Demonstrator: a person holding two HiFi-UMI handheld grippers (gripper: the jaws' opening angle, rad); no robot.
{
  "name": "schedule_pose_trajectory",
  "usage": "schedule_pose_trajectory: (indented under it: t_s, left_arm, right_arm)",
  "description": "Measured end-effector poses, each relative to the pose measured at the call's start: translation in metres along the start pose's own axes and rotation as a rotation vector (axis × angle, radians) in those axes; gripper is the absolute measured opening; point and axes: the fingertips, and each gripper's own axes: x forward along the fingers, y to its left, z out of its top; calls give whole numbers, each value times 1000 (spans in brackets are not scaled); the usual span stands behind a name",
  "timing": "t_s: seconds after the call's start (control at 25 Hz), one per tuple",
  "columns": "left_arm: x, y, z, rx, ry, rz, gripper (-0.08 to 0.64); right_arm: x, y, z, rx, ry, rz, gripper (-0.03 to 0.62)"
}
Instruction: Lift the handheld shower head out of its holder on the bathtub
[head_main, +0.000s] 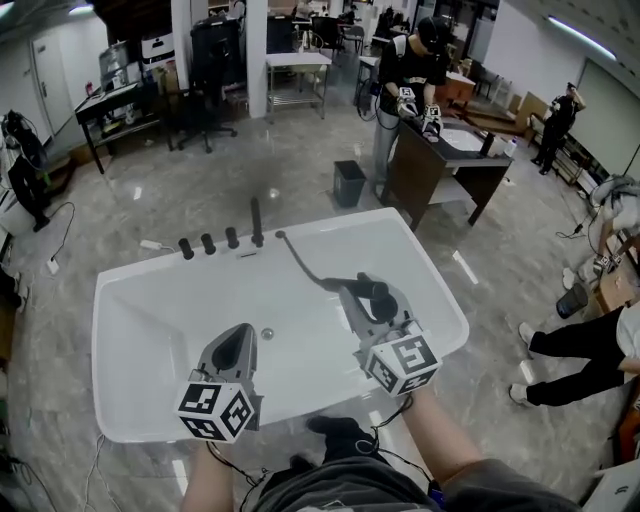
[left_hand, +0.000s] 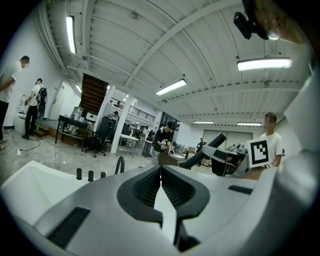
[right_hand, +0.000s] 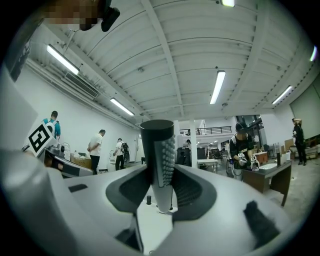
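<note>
One gripper, the right gripper (head_main: 368, 305), is clamped on the shower head (right_hand: 159, 150) over the bathtub (head_main: 120, 290), so its hose (head_main: 300, 262) should be drawn up gently and unkinked, with the closed, empty left gripper (left_hand: 161, 182) held clear.

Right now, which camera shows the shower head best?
The right gripper view: the shower head stands between the right tongs, nozzle bumps clear. The head view shows it small, hose trailing; the left gripper view only its dark outline.
</note>
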Motion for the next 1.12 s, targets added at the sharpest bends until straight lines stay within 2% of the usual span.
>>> schedule_pose_trajectory:
  t_s: [0.2, 0.48, 0.72, 1.12]
  left_arm:
    - [-22, -15, -9, -3, -10, -28, 18]
    - [-40, -27, -29, -14, 14, -39, 18]
    - [-48, -38, -43, -28, 31, -49, 18]
    - [-41, -42, -60, -26, 63, -60, 18]
  right_arm:
    - [-40, 11, -6, 9, 7, -35, 141]
    - [-77, 21, -47, 29, 91, -64, 141]
    - [-102, 30, -49, 54, 60, -53, 141]
    - [-103, 28, -77, 72, 124, -53, 141]
